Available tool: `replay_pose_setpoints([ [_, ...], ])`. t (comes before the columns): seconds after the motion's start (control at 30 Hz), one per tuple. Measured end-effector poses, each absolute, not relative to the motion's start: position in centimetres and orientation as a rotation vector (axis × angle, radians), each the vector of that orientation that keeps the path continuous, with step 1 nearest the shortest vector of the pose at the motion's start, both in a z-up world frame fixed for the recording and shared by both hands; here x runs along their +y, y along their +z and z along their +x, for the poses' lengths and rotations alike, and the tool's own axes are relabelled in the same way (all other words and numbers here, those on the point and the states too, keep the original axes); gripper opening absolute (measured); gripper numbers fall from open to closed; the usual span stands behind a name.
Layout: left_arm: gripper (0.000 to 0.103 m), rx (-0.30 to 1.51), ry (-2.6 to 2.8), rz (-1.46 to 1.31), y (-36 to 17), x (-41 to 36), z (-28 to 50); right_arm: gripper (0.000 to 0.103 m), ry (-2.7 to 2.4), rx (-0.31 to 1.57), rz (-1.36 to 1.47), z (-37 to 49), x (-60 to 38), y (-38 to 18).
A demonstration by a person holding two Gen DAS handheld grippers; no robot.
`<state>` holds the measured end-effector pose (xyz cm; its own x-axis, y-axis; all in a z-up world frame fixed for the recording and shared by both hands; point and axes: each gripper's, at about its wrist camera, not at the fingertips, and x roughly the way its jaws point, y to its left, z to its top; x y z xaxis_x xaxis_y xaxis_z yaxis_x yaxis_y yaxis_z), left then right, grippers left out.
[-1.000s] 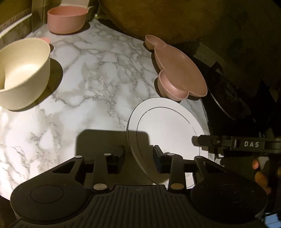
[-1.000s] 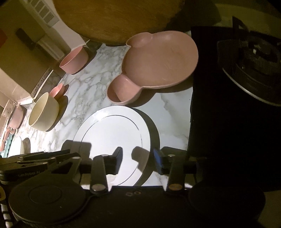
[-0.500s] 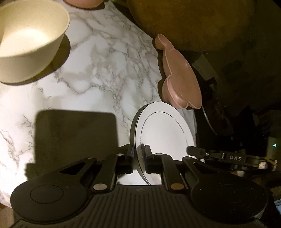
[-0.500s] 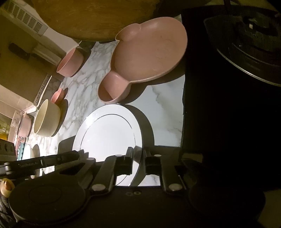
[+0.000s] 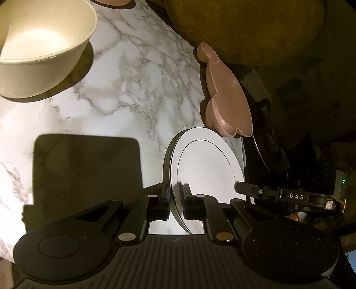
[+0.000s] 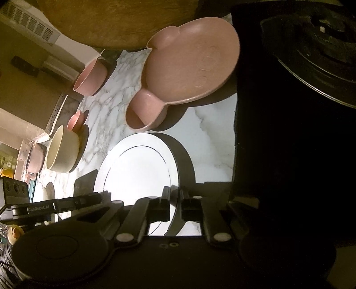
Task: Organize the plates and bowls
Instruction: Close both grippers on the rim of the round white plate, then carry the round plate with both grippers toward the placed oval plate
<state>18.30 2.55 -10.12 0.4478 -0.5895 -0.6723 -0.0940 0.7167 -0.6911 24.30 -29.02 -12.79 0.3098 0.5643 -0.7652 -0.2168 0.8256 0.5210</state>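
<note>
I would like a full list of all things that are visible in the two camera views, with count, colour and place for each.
white plate: 1, white with a thin dark ring, near edge of the counter, held at both sides
mouse-shaped plate: 1, pink, behind the white plate
cream bowl: 1, cream, left part of the counter
pink bowl: 1, pink, far back by the wall
small pink dish: 1, pink, behind the cream bowl
wooden board: 1, brown, round, at the back
stove: 1, black, right of the counter
marble counter: 1, white with grey veins
left gripper: 1, black, jaws shut on the plate's rim
right gripper: 1, black, jaws shut on the opposite rim
</note>
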Motion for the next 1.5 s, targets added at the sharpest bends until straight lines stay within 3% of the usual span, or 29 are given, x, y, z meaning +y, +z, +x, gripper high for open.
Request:
replay_pose_setpoints([
  [0.7,0.01,0.957,-0.223,-0.738,-5.8,9.0,11.6,0.007,0.646,1.108,0.235,22.8,-21.2,-8.7],
  [1.5,0.01,0.814,0.096,-0.806,-4.0,22.0,-1.9,0.007,0.913,1.085,0.074,18.3,-4.3,-6.5],
])
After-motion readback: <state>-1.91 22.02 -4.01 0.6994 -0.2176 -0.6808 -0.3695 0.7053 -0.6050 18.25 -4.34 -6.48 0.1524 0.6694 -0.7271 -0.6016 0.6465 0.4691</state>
